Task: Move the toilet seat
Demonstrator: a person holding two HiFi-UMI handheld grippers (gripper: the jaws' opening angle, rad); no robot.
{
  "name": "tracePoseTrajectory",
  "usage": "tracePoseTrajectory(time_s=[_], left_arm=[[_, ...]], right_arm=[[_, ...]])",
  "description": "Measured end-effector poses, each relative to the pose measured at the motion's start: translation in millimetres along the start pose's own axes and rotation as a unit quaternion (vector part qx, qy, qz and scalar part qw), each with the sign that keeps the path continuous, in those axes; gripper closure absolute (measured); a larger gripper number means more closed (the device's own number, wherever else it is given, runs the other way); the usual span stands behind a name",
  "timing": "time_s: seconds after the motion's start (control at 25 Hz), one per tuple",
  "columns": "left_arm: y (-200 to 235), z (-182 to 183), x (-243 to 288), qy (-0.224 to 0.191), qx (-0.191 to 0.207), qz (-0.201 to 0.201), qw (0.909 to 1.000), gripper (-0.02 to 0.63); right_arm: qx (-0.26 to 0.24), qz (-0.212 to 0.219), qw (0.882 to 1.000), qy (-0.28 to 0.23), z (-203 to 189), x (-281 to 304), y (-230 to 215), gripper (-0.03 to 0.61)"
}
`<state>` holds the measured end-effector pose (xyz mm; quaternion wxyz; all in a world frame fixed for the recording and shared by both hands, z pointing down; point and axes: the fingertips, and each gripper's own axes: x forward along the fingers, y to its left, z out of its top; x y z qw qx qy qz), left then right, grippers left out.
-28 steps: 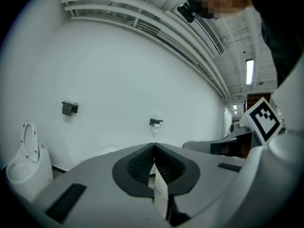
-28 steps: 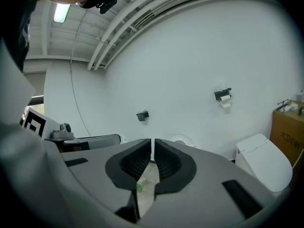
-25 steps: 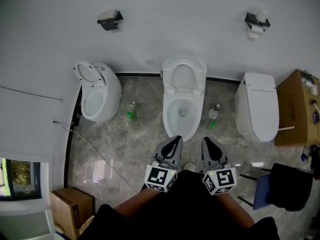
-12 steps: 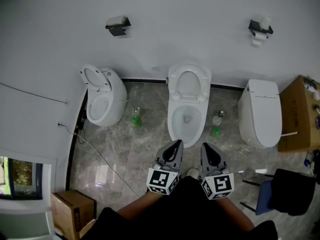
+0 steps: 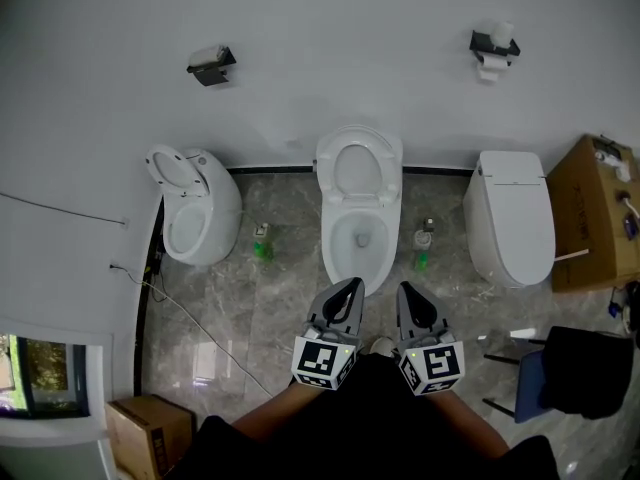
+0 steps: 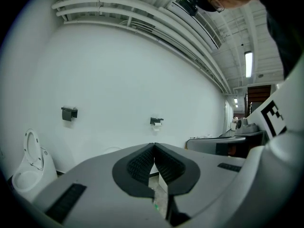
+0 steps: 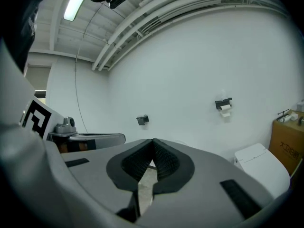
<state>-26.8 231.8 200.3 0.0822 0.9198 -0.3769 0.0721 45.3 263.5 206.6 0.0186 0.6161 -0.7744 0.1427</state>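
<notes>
Below the centre toilet (image 5: pixel 358 238)
Left claw (image 5: pixel 351 285) and right claw (image 5: pixel 404 290) both pinched together, empty; toilet seat (image 5: pixel 360 140) stands raised.

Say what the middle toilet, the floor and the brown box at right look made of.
The middle toilet is glossy white, likely glazed ceramic. The floor is polished grey veined stone or tile, mirroring light. The brown box looks like matte cardboard.

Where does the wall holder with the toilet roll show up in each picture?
Head view: roll holder, upper right on the wall.
Left gripper view: roll holder, near centre.
Right gripper view: roll holder, right of centre.
Shared landmark: the second wall holder, to its left in every view.
</notes>
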Motion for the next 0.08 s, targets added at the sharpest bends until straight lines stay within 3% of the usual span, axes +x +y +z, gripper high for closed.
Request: tracePoseTrajectory(time_s=[0.08], left_arm=[[-5.3, -1.1, 4.9, -0.001, 0.005, 0.001, 1.0000, 0.600]], right_arm=[[0.002, 0.006, 1.000, 0.004, -5.0, -1.3, -2.3, 0.549]])
